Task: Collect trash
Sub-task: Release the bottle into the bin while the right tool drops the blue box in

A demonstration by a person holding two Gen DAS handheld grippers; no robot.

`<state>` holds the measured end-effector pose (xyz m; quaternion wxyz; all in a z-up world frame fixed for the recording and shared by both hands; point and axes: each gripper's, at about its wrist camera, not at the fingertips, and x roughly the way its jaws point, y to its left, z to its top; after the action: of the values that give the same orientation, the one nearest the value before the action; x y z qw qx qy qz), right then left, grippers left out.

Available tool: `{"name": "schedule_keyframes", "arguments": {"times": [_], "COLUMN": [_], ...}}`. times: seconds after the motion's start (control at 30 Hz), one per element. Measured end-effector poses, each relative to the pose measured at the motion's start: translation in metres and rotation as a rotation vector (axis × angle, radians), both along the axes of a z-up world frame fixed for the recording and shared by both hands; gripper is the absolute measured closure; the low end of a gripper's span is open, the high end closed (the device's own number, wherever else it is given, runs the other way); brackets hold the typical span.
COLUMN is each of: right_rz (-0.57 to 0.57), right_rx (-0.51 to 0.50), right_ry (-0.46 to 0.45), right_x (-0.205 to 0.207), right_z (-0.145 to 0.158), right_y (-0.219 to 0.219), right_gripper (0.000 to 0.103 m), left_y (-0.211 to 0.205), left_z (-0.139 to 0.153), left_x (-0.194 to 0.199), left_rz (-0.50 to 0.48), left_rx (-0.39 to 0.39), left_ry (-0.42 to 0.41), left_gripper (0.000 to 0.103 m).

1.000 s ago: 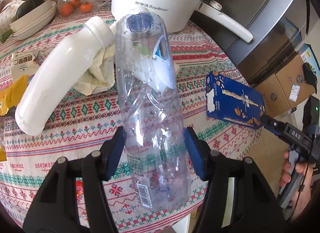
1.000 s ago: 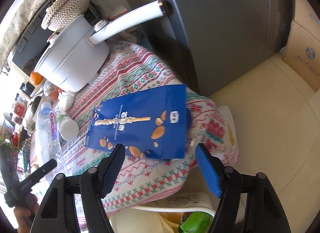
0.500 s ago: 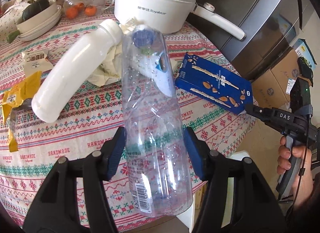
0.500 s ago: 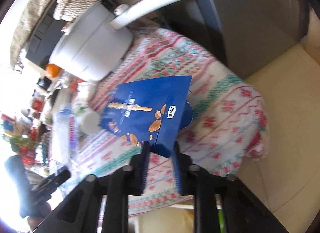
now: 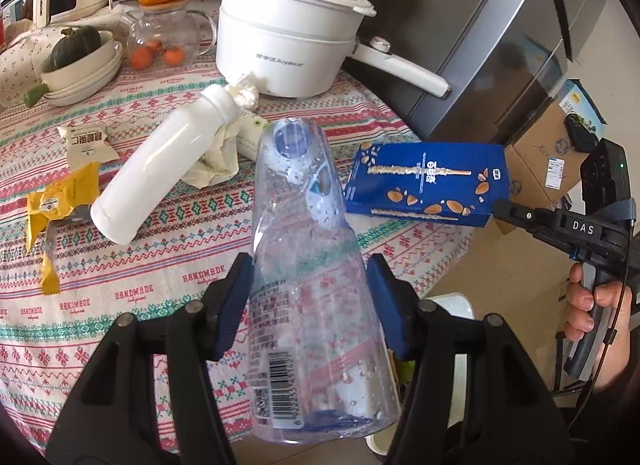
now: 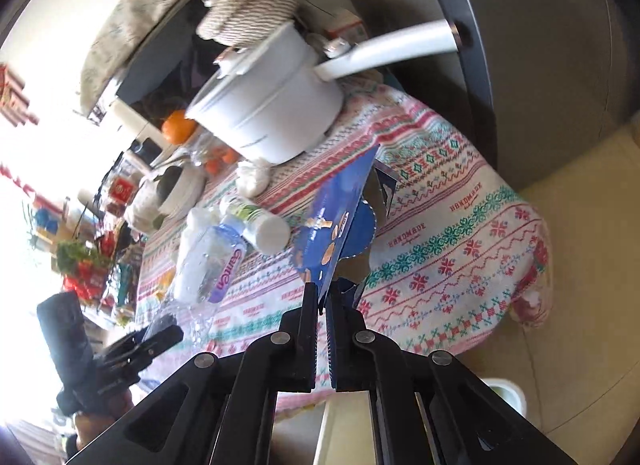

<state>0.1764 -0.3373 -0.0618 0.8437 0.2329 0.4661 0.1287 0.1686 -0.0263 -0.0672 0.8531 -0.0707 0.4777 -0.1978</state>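
Note:
My left gripper (image 5: 310,301) is shut on a clear empty plastic bottle (image 5: 308,265), held above the patterned tablecloth (image 5: 120,285) with its blue cap pointing away. My right gripper (image 6: 323,305) is shut on the corner of a flat blue snack box (image 6: 340,217), lifted off the table and seen nearly edge-on. In the left wrist view the blue snack box (image 5: 428,185) hangs at the table's right edge from the right gripper (image 5: 500,209). A white bottle (image 5: 160,169), a crumpled tissue (image 5: 218,157) and a yellow wrapper (image 5: 60,201) lie on the cloth.
A white electric pot (image 5: 288,45) with a long handle stands at the back, beside a glass teapot (image 5: 160,37), stacked bowls (image 5: 80,69) and a white snack packet (image 5: 86,141). A grey fridge (image 5: 500,45) and cardboard boxes (image 5: 548,153) stand right. A white bin (image 6: 508,393) rim shows below the table edge.
The right gripper closed on the blue box's corner and lifted it, tilting it on edge. The left gripper rose and drew back with the clear bottle still in it.

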Motion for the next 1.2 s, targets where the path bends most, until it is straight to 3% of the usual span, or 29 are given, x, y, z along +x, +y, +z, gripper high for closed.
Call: {"name": "schedule_keyframes", "arguments": {"times": [0.4, 0.57, 0.73, 1.0, 1.2], "right_rz": [0.094, 0.104, 0.08, 0.17, 0.177], "right_rx": [-0.085, -0.144, -0.139, -0.202, -0.189], "right_ry": [-0.06, -0.059, -0.056, -0.101, -0.066], "right_x": [-0.073, -0.095, -0.102, -0.137, -0.151], "right_z": [0.044, 0.042, 0.044, 0.058, 0.046], "right_y": [0.003, 0.002, -0.006, 0.006, -0.005], "right_gripper": [0.1, 0.1, 0.1, 0.101, 0.099], "left_y": [-0.02, -0.03, -0.035, -0.046, -0.063], "left_z": [0.019, 0.015, 0.01, 0.003, -0.009], "left_x": [-0.048, -0.064, -0.074, -0.097, -0.116], "left_rz": [-0.142, -0.188, -0.219, -0.321, -0.398], "left_rx": [-0.016, 0.002, 0.013, 0.043, 0.077], "left_ry": [-0.024, -0.014, 0.002, 0.037, 0.071], "left_gripper": [0.043, 0.043, 0.043, 0.043, 0.043]}}
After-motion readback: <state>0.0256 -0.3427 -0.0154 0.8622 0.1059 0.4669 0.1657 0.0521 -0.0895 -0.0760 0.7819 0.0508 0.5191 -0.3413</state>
